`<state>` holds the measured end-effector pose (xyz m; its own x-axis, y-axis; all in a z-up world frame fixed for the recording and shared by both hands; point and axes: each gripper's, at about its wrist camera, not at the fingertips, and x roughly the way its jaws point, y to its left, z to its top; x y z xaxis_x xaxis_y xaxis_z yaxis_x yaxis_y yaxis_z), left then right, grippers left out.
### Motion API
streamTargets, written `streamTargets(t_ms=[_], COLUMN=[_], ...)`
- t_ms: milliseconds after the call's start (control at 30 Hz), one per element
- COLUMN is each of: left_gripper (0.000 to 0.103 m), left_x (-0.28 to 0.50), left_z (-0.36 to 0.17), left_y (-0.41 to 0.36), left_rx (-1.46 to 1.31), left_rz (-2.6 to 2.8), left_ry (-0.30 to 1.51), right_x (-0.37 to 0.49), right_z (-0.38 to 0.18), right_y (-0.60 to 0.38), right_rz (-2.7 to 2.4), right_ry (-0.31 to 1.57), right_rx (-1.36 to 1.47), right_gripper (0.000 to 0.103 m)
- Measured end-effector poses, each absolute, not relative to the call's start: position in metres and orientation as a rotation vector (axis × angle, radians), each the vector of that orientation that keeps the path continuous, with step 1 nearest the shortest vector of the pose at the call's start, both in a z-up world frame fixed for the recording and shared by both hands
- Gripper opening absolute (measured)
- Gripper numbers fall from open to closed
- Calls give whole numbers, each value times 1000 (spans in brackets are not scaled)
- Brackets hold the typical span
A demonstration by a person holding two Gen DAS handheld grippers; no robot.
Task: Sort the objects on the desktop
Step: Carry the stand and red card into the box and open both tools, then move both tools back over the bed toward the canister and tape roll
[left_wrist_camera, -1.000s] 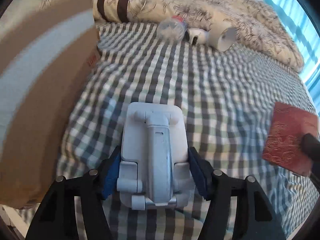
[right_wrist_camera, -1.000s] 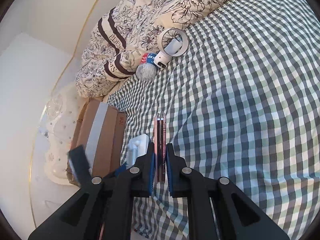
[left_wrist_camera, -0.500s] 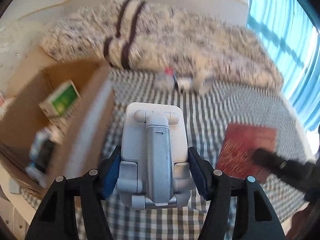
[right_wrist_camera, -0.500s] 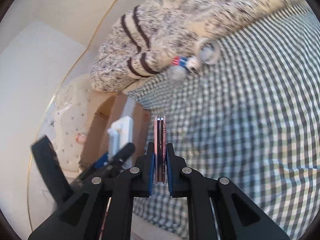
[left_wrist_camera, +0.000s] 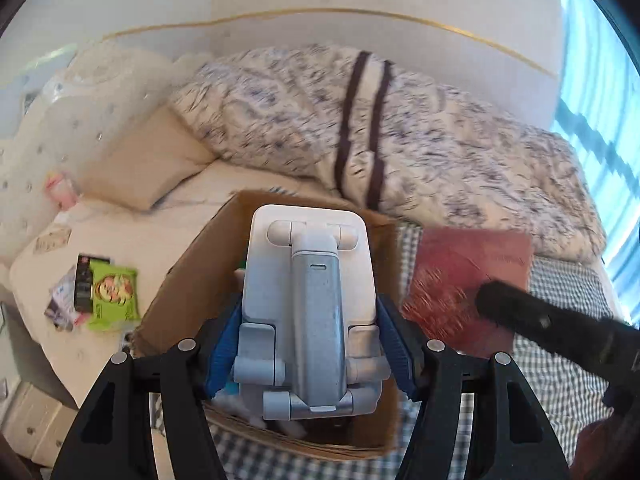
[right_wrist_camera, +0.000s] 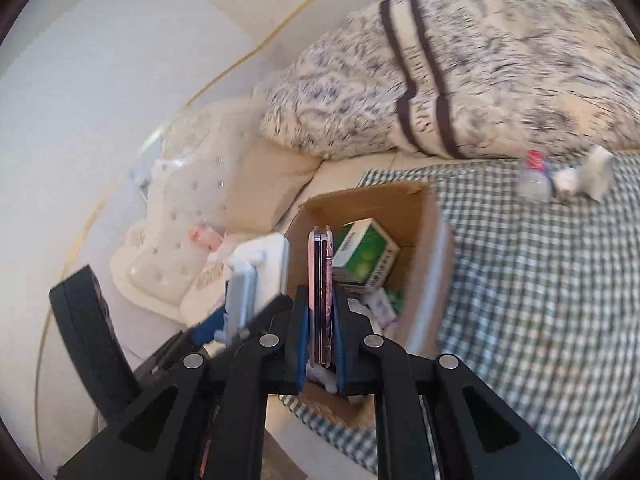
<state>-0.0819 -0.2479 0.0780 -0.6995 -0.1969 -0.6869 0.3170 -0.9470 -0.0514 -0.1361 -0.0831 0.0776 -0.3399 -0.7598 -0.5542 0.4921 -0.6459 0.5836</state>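
Left claw [left_wrist_camera: 310, 344] pinches a white-grey folding phone stand [left_wrist_camera: 310, 300], held over the open cardboard box [left_wrist_camera: 188, 280] at the edge of the checked bed [right_wrist_camera: 540, 300]. Right claw [right_wrist_camera: 320, 344] is clamped on a thin red booklet [right_wrist_camera: 320, 292] (seen edge-on in its own view), just beside the stand above the box. Green carton [right_wrist_camera: 366, 256] lies inside the box.

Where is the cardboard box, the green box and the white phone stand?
cardboard box [right_wrist_camera: 434, 264], right wrist view, on its right wall.
green box [right_wrist_camera: 366, 254], right wrist view, on its top face.
white phone stand [left_wrist_camera: 316, 312], left wrist view, on its grey middle arm.
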Motion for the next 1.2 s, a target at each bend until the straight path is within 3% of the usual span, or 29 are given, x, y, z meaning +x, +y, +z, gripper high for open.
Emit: streamTargets(t_ms=[133,200,267,333,800,1000,1200], left_gripper=[66,69,80,89,103,103,103], left_x=[-88,-91,-92,-94,-99,-122,-156], left_z=[49,36,32,33,63,66,32], left_y=[-264,-269,-271,-267,-178,-112,-66], left_rx=[1110,1150,1137,1115,1039,1030,1095], left_rz=[-2596,-2584,-2586,-2601,-2709,-2775,-2755], left_ry=[213,227,239,220,67,59,-26], right_x=[-145,-146,-148,-151,-159,-157,-162], right_z=[57,52,49,46,58,60,42], right_y=[-121,-123,-115,-106,71,142,176], right_rz=[-2126,-2163,-2194,-2200,-2428,-2484,-2510], right_ry=[-221,-194,-205,-224,-440,-546,-576], right_rx=[1151,1148,1139,1140,1167,1189,1191], right_gripper=[18,41,48,48,48,48,48])
